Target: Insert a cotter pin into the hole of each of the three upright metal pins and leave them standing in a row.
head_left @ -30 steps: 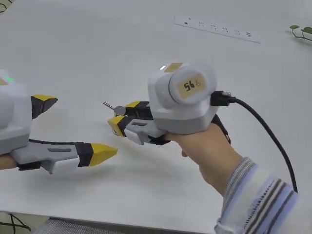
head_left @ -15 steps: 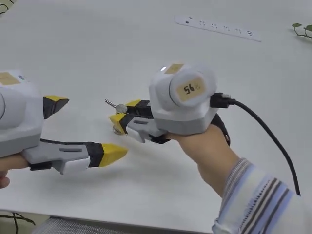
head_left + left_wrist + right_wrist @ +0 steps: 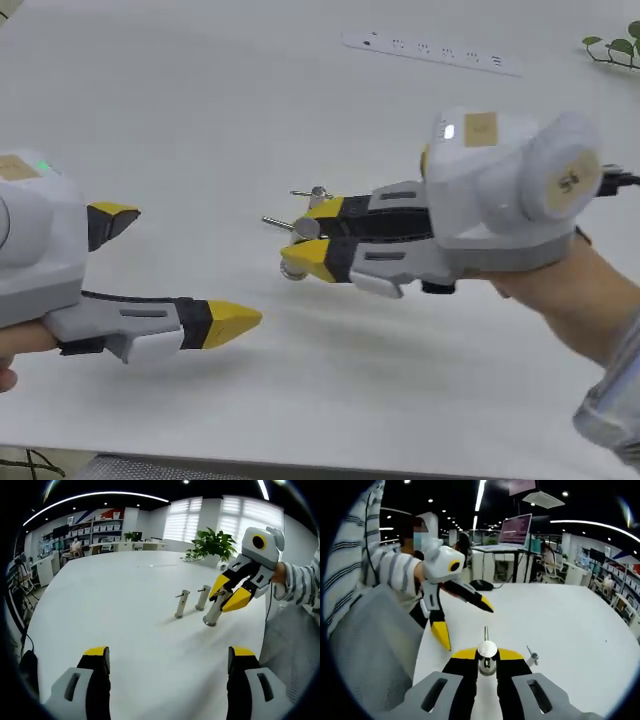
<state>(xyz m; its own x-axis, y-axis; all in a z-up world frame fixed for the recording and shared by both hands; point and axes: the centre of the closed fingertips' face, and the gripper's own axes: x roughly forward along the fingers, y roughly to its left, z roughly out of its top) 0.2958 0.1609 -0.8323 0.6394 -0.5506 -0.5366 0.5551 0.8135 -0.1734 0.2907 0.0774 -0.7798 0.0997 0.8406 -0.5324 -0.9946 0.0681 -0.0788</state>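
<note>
My right gripper is shut on a metal pin low over the white table. A thin cotter pin sticks out of that pin's head. In the left gripper view the held pin leans a little, its foot at the table, with my right gripper around its top. Two more metal pins stand upright just beside it, each with a cotter pin through its top. My left gripper is open and holds nothing, a short way to the left. The right gripper view has the pin head between the shut jaws.
A white power strip lies at the far side of the table. A green plant sits at the far right corner. The table's near edge runs just below my left gripper. A black cable trails from the right gripper.
My right gripper has drawn to the right and rolled, carrying the metal pin with it. My left gripper has shifted slightly right and stayed open.
</note>
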